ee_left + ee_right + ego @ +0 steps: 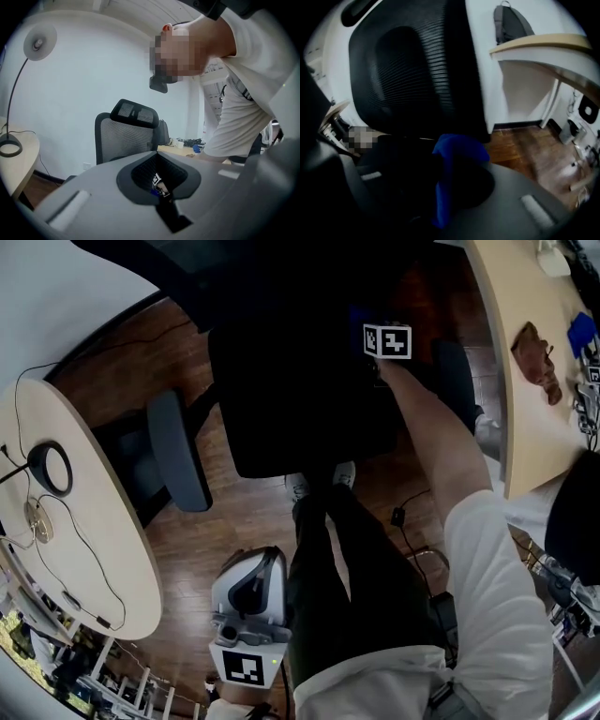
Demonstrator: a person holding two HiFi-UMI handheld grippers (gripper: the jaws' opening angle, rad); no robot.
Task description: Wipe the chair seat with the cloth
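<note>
Chair seat (pixel 300 418) of a black office chair, shown from above on a wooden floor (pixel 234 521) between two pale desks. The blue cloth (pixel 457 147) is pinched in the right gripper (pixel 454 187), whose jaws are closed on a bunched fold; the loose upper part of the cloth stands up ahead of the jaws. In the head view this gripper is held out at arm's length over the right rear part of the seat, near the mesh backrest (pixel 408 70), which fills the right gripper view. Whether the cloth is pressed against the seat or held just above it cannot be determined, because the seat is dark in every view.

The left gripper (pixel 255 577) is held back beside the person's leg, well apart from the chair. Its jaws are drawn together and nothing is held between them.

The step in hand is judged to be the wiping stroke itself, or its start at the back of the seat. For the next move, the cloth would need to be kept flat on the seat and drawn across it in overlapping passes toward the front edge, with the grip kept firm so that the fold is not pulled free.
</note>
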